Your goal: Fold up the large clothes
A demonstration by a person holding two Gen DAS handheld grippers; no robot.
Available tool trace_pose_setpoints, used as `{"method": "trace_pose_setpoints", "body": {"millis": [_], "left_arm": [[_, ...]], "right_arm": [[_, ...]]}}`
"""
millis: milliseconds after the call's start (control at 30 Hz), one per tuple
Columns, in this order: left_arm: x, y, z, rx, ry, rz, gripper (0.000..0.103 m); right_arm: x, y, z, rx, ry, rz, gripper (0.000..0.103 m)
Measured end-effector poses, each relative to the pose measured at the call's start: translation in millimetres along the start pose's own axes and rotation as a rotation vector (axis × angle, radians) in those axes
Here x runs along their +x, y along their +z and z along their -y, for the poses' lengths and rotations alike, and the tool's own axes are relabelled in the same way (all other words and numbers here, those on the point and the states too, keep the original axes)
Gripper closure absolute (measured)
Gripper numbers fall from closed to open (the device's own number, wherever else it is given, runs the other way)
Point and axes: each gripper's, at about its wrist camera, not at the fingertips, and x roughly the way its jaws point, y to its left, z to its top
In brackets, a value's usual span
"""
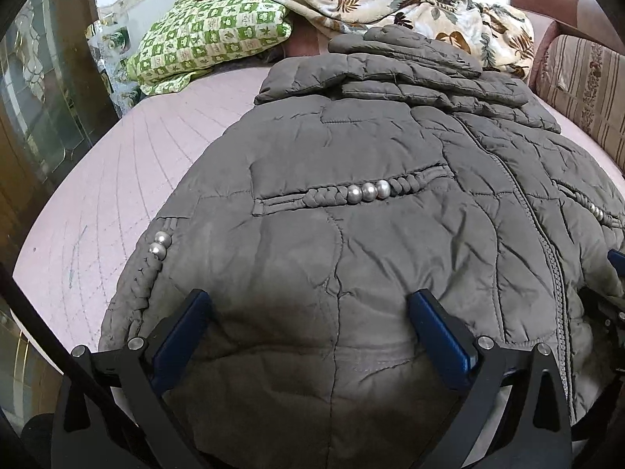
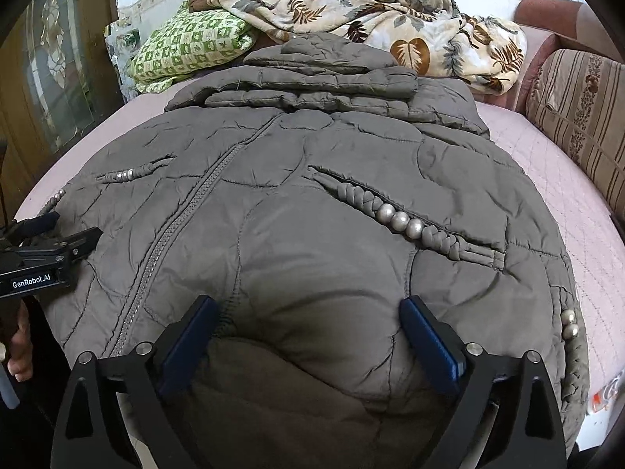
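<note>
The bed (image 1: 117, 179) has a pale pink quilted cover. A grey padded jacket (image 1: 351, 234) lies flat on it, filling the near part. At the far end lie a green checked pillow (image 1: 211, 39) and a crumpled leaf-print blanket (image 1: 390, 4).

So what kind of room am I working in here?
Most likely a bedroom at home: the grey padded jacket lies on a pink quilted bed, with a green patterned pillow and a crumpled leaf-print blanket at its far end.
</note>
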Motion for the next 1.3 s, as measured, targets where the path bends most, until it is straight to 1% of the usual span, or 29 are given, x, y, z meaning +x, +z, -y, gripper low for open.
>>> {"method": "trace_pose_setpoints", "body": {"millis": [467,867,1100,1300], "left_arm": [[-1.8,-5.8,0.3,-0.005,0.011,0.013,0.000],[-2.3,-6.4,0.8,-0.010,0.015,0.018,0.000],[-2.6,-7.1,0.6,-0.008,0.018,0.021,0.000],[-1.5,-4.9,1.0,-0.010,0.021,0.020,0.000]], "right_arm": [[-0.2,-0.1,-3.0,0.018,-0.022,0.003,0.002],[-0.6,-0.8,-4.8,0.018,-0.033,-0.004,0.001],[-0.6,-1.1,-10.1,0.008,-0.075,0.006,0.001],[-1.2,-2.4,-8.0,0.004,-0.063,0.013,0.001]]}}
